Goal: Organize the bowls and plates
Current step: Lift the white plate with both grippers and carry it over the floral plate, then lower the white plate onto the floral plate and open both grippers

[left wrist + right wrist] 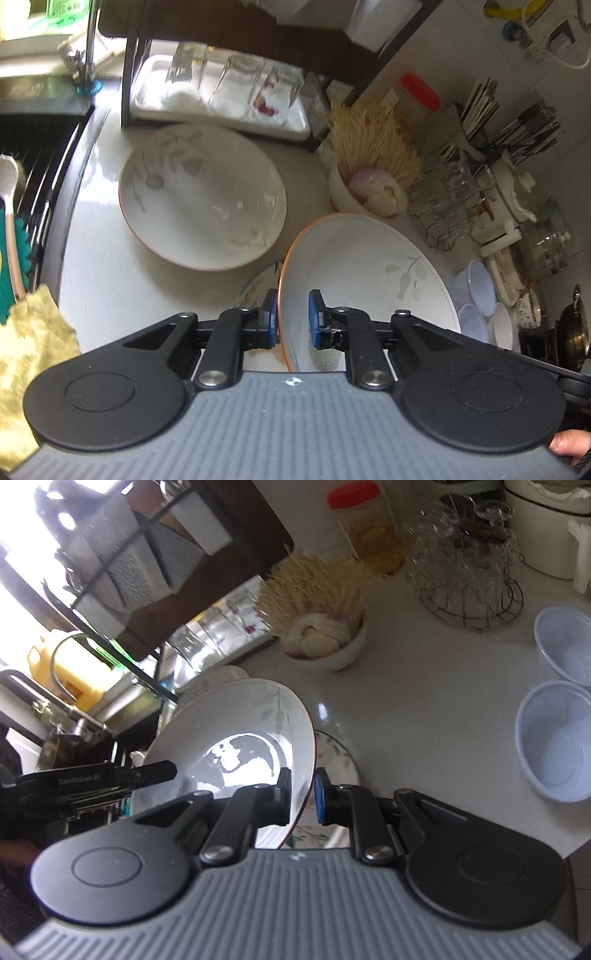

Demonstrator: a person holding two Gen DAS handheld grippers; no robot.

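The white ceramic leaf-print bowl point(365, 273) hangs gripped by its rim between my left gripper point(292, 317) and right gripper point(301, 794), so I keep both level toward the matching bowl point(202, 195) ahead-left.

Daylight enters from the upper left in both views. In the right wrist view it blows out the window area point(22, 576) to pure white, while the lower left corner sinks into near black. Glare shines on the held bowl point(240, 753) and on the tabletop point(325, 712); the tabletop point(99, 177) gleams in the left wrist view too. Fisheye distortion bends the edges, and things far from the centre look soft and smeared, such as the cutlery point(517, 125).
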